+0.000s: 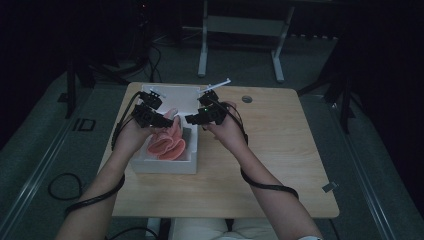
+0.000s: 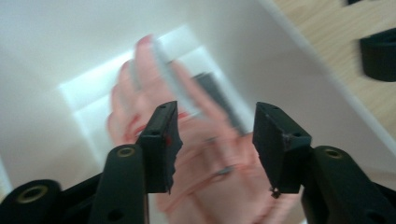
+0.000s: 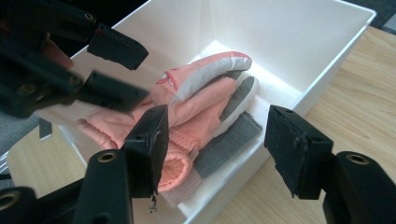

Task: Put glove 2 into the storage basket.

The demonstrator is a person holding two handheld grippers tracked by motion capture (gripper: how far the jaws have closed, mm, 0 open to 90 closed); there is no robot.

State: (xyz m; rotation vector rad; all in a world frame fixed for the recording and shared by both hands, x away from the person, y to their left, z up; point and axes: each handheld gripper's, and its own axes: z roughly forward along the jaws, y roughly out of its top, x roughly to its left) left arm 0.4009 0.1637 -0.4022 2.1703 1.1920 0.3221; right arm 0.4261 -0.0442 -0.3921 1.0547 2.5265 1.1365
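A light wooden table with rounded corners stands on a grey carpeted floor. Directly on its top, toward the left side and reaching close to the far edge, sits an open white rectangular box, its long side running away from the person. A small round grey cable port is set into the tabletop near the far edge, well apart from the box, to its right.
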